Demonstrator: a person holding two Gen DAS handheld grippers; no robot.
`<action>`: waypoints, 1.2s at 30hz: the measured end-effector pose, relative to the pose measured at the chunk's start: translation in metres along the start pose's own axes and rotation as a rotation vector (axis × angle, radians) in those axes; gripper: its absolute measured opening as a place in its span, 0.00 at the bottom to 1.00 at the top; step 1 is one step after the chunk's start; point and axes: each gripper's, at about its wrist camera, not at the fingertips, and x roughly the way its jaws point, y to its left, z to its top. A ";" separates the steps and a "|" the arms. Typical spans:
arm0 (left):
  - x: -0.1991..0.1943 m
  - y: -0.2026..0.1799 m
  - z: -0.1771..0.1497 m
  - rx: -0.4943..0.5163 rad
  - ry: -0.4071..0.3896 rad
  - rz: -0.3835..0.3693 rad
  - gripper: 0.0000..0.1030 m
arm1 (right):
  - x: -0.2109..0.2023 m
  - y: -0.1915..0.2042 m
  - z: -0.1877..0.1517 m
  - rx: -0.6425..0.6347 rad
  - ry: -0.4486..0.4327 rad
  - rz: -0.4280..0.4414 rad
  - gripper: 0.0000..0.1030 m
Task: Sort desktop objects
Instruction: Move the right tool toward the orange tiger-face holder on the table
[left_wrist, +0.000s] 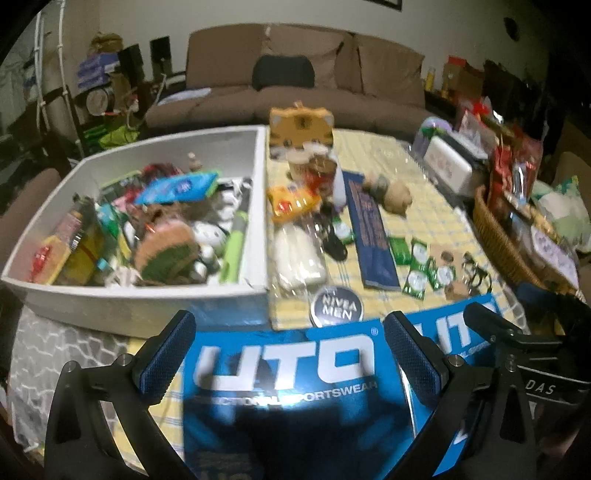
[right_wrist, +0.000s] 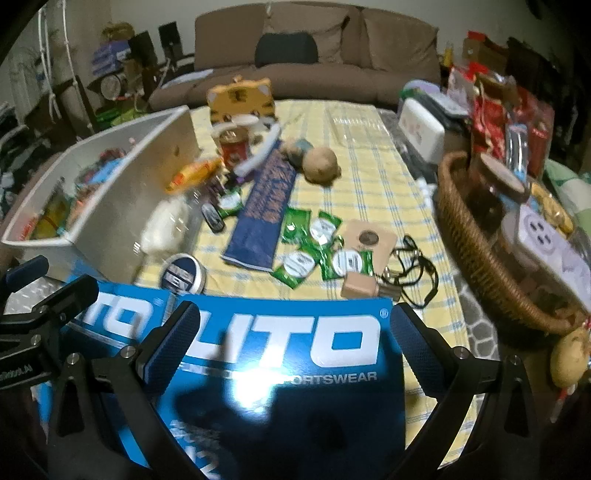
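Glossy blue UTO sportswear packets (left_wrist: 295, 373) lie nearest, flat on the counter's (right_wrist: 369, 177) yellow checked cloth. Both the left gripper (left_wrist: 290, 354) and right gripper (right_wrist: 291, 343) hover over them with fingers spread wide, holding nothing. Just beyond sits a round dark Nivea Men tin (left_wrist: 337, 307). Far left stands a grey open box (left_wrist: 140, 306) crammed with items; a brown wicker basket (right_wrist: 476, 236) sits right.

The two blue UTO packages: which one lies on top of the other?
The right-hand UTO package, below the right hand-held gripper, lies on top: its left edge covers the left UTO package, hiding part of that logo.
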 end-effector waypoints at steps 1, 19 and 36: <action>-0.005 0.004 0.003 -0.008 -0.009 -0.002 1.00 | -0.007 0.002 0.004 -0.004 -0.011 0.005 1.00; -0.051 0.067 0.039 -0.023 -0.100 0.074 1.00 | -0.061 0.032 0.047 -0.056 -0.108 0.158 1.00; -0.002 0.008 0.089 0.044 -0.074 -0.120 1.00 | -0.041 -0.072 0.086 0.039 -0.126 0.141 1.00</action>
